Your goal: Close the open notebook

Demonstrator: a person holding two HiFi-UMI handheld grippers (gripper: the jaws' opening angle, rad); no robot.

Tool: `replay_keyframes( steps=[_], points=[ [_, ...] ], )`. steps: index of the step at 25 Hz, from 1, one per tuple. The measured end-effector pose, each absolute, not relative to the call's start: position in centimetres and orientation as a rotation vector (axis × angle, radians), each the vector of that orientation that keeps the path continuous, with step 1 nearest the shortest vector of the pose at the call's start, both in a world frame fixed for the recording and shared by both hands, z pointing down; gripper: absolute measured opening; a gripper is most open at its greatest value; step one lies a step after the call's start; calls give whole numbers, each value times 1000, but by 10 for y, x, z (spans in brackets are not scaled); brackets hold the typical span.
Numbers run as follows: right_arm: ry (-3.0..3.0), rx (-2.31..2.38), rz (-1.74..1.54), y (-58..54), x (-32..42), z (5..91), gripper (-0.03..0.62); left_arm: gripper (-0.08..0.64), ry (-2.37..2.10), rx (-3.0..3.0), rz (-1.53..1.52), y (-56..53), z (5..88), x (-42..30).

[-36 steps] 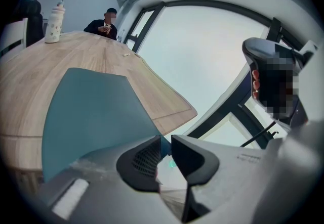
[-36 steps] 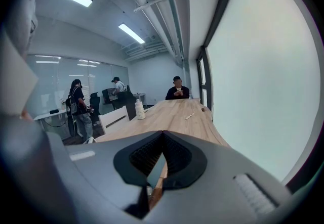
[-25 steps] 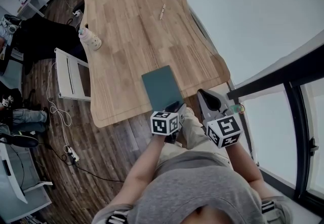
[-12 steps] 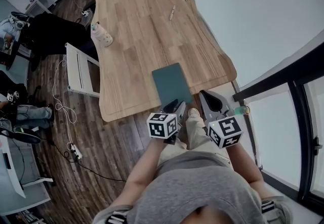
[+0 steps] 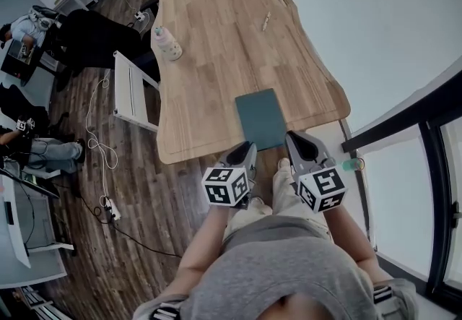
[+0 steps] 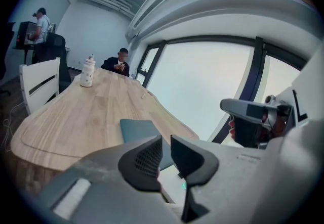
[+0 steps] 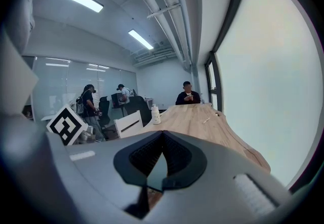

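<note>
The teal notebook lies shut and flat on the wooden table, near its front edge. In the left gripper view the notebook shows just beyond the jaws. My left gripper hangs off the table's near edge, short of the notebook and touching nothing. Its jaws have just been closing; a narrow gap is left with nothing in it. My right gripper is beside it on the right, also off the table. Its tips meet, holding nothing.
A patterned bottle stands at the table's left edge and a pen lies far back on the right. A white chair is at the left side. A person sits at the far end. Cables trail over the floor.
Both grippers have drawn back from the table toward me. The left gripper, whose tips were at the notebook's near edge, has left it and its jaws have narrowed. The notebook stays flat.
</note>
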State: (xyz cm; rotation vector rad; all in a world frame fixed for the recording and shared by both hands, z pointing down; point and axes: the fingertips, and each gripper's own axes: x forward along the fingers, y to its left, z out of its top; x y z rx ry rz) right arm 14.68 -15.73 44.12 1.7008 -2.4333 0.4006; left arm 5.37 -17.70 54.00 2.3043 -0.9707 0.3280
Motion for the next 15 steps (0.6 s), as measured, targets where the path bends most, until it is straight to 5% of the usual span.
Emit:
replay_keyframes(
  steps=[15],
  points=[
    [-2504, 1581, 390, -130, 104, 440, 2, 3, -1172, 2293, 187, -147, 495, -20]
  ],
)
